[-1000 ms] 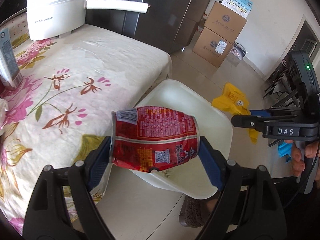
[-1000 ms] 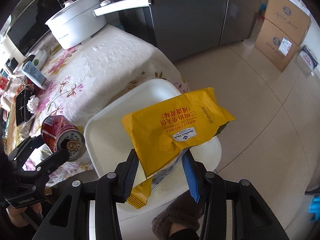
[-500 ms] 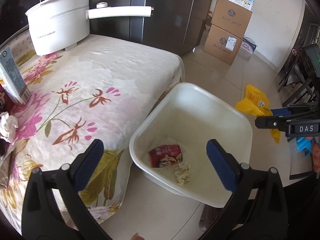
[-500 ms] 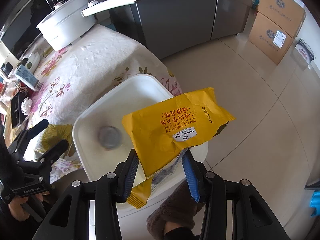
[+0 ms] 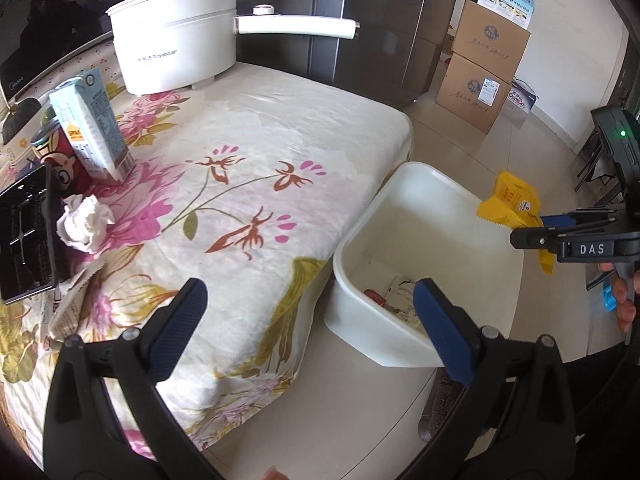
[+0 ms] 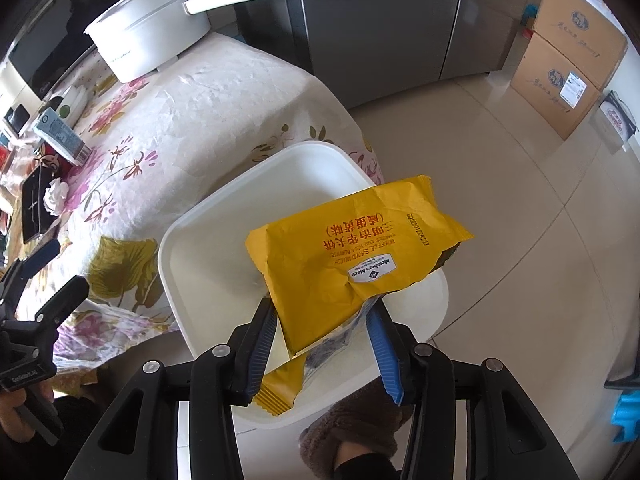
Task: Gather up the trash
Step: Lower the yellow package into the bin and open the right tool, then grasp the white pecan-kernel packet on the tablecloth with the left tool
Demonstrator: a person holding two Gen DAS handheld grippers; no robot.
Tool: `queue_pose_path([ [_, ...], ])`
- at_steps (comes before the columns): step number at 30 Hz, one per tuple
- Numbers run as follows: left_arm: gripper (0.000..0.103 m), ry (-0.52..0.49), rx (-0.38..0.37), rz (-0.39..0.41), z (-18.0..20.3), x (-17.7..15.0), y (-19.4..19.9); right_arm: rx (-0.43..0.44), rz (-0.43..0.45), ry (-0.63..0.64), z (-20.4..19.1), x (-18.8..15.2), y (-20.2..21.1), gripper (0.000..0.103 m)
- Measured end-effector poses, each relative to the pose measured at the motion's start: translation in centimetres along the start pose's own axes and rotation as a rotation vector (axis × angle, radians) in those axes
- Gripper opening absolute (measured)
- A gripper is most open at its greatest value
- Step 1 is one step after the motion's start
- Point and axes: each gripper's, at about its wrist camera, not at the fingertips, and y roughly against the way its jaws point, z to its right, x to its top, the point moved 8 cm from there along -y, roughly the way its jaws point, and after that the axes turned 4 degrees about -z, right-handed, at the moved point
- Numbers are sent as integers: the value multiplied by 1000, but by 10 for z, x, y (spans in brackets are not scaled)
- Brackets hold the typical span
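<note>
Right wrist: right gripper (image 6: 322, 340) clamps a yellow wrapper (image 6: 352, 256) above the bin (image 5: 352, 328) — undropped. Left gripper (image 5: 308, 316) gapes empty; tissue (image 5: 82, 222) and carton (image 5: 90, 124) wait near the tabletop's left edge; the bin seemingly holds scraps.

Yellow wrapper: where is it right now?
The yellow wrapper is clamped in the right gripper, held above the white bin beside the table's edge.
</note>
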Motion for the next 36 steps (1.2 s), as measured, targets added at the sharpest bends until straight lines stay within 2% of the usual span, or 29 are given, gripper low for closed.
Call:
queue_pose_path([
  [2,102,5,11,-2,-7,-3,6,4,-4,-5,-5,3,-2,53],
  [5,102,19,24,-3,-18,-8,14,-1,-13,-3,-15,5,-4,77],
  [6,102,26,28,-5,-23,-9,16,-2,-10,3,-19,6,-3,79],
  [16,102,122,58,-33,-65,-28,38,28,-14,57,-64,13,-3,80],
  [25,102,254,60,-65,-113,-46,54,61,-5,113,-113,22,-1,81],
  [30,102,346,55,-111,-143,-54,54,76,-10,137,-139,25,-1,83],
  [36,102,478,8,-139,-174,-52,45,93,-14,165,-164,27,-2,83],
])
